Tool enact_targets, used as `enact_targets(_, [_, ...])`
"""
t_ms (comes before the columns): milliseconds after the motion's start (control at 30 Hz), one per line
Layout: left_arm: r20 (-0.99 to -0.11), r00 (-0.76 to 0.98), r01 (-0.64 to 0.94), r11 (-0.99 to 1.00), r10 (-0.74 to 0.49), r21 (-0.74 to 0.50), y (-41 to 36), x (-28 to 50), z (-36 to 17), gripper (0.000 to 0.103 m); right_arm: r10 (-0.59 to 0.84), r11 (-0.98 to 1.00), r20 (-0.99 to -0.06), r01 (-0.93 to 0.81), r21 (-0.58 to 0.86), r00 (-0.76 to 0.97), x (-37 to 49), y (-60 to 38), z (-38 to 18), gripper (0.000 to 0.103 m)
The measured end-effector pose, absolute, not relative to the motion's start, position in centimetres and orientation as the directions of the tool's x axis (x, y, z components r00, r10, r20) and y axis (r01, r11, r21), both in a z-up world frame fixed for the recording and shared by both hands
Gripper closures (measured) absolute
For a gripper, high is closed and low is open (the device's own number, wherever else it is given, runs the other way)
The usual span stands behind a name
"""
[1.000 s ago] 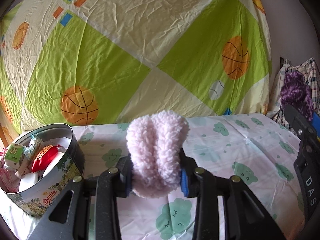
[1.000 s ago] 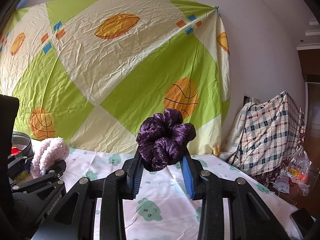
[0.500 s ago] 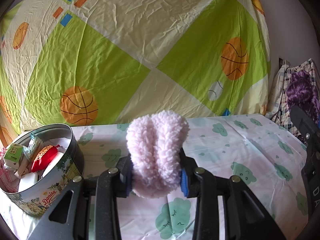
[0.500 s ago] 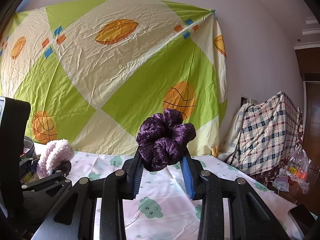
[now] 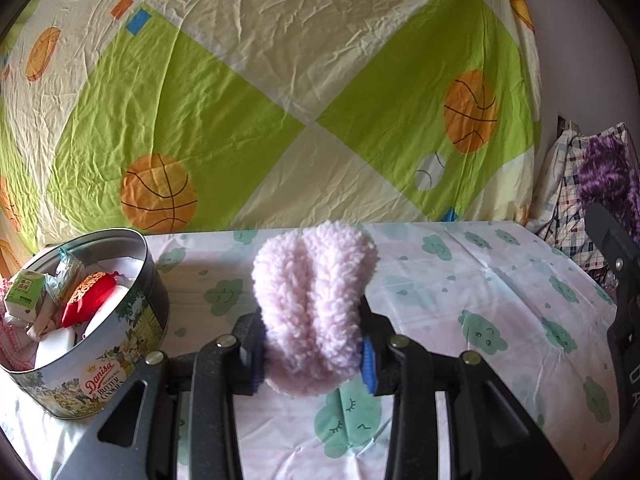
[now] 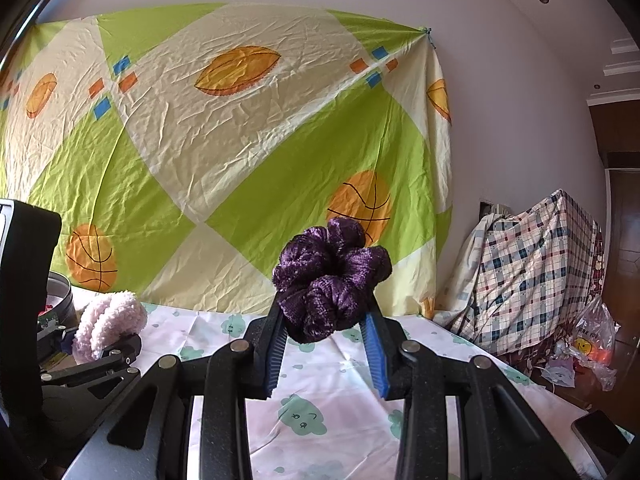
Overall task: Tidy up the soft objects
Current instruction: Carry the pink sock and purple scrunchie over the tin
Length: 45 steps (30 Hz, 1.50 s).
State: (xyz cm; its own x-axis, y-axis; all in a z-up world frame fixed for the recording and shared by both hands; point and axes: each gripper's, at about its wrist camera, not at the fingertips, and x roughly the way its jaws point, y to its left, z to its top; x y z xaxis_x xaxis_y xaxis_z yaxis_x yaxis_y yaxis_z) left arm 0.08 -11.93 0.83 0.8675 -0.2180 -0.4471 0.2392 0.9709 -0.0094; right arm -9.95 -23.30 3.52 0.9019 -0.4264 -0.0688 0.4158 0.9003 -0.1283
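Note:
My left gripper (image 5: 313, 350) is shut on a fluffy pink scrunchie (image 5: 314, 304) and holds it above the table, right of the round cookie tin (image 5: 120, 360). The pink scrunchie also shows at the left of the right wrist view (image 6: 110, 326). My right gripper (image 6: 326, 346) is shut on a dark purple velvet scrunchie (image 6: 330, 278) and holds it up in the air. The purple scrunchie shows at the right edge of the left wrist view (image 5: 606, 178). The tin holds several small packets and a red pouch (image 5: 90, 294).
The table wears a white cloth with green cloud faces (image 5: 480, 300). A green and cream sheet with basketballs (image 6: 240, 140) hangs behind it. A plaid-covered pile (image 6: 532, 272) and plastic bags (image 6: 588, 348) stand right of the table. A dark phone (image 6: 598, 438) lies at the table's right edge.
The right gripper has risen and tilted up a little with the purple scrunchie. The left gripper has barely moved. Both grips are unchanged.

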Motion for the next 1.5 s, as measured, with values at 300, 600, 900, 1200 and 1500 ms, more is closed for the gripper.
enact_targets(300, [-0.441, 0.872, 0.230, 0.973, -0.214, -0.018, -10.3, -0.7, 1.2, 0.068, -0.408, 0.909, -0.080, 0.397, -0.125, 0.910, -10.6, -22.3, 3.4, 0.065])
enact_targets(600, [-0.429, 0.880, 0.215, 0.976, -0.202, -0.019, -8.6, -1.2, 1.6, 0.068, -0.383, 0.921, -0.088, 0.372, -0.118, 0.920, -11.1, -20.8, 3.5, 0.065])
enact_targets(900, [-0.414, 0.894, 0.185, 0.983, -0.173, -0.012, -6.1, -1.5, 2.2, 0.068, -0.342, 0.938, -0.097, 0.332, -0.103, 0.935, -11.2, -18.4, 3.6, 0.065])
enact_targets(1200, [-0.399, 0.906, 0.147, 0.989, -0.144, -0.023, -2.7, -1.3, 2.9, 0.068, -0.300, 0.951, -0.095, 0.290, -0.105, 0.949, -10.7, -15.5, 3.6, 0.065])
enact_targets(1500, [-0.383, 0.916, 0.117, 0.993, -0.119, -0.029, 0.2, -1.2, 3.5, 0.068, -0.253, 0.964, -0.091, 0.243, -0.110, 0.963, -9.9, -12.6, 3.9, 0.065])
